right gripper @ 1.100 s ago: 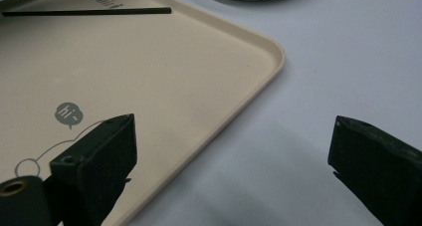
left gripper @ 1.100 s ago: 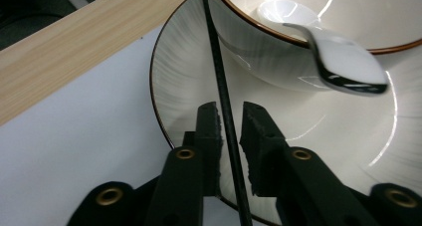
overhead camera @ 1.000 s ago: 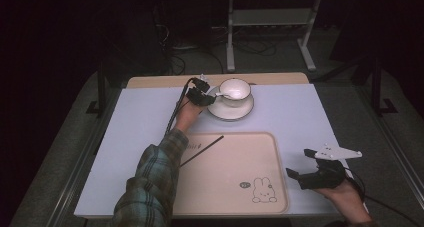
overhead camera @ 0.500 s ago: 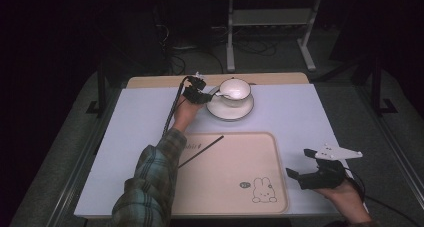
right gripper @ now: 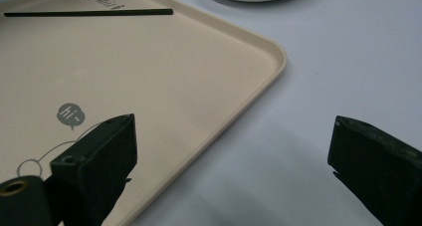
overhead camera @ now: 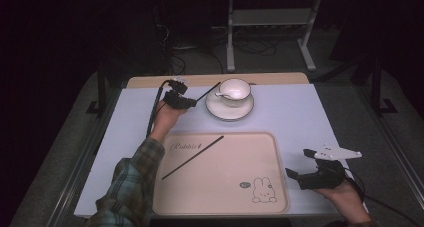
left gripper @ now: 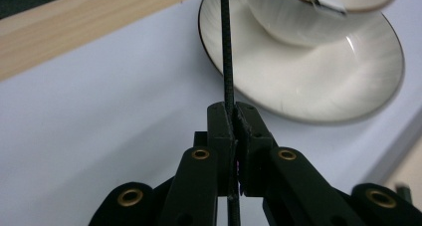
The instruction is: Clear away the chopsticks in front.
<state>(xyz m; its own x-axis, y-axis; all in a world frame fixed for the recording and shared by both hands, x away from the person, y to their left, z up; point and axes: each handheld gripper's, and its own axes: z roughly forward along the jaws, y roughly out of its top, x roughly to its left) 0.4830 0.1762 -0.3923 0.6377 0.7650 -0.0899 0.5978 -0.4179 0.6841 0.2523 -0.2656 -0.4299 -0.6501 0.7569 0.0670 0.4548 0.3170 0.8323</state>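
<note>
Two thin black sticks are lying in this scene, and the tray [overhead camera: 260, 152] is serving as the landmark. One stick [overhead camera: 192, 157] is resting slantwise on the tray's far left part, just below its printed word. The other stick [overhead camera: 208, 91] is sitting pinched between the jaws of the left gripper [overhead camera: 192, 103], which are pressing together on it beyond the tray's far left corner; in the left gripper view this held stick [left gripper: 226, 47] is running straight up from the pads toward the saucer [left gripper: 318, 81]. The saucer, with a white cup [overhead camera: 234, 90] on it (a gold-rimmed one), is standing just beyond the tray's far edge, and the stick's tip is pointing at the cup's left side.

The right gripper [overhead camera: 295, 173] is hovering by the tray's near right corner, its jaws standing wide apart with nothing between them.

Everything is sitting on a pale lilac tabletop [overhead camera: 310, 117] with a wooden strip [overhead camera: 150, 81] along its far edge. Beyond that, the room is lying dark, with grey carpet [overhead camera: 395, 137], a white metal stand [overhead camera: 270, 22] and loose cables on the floor.
</note>
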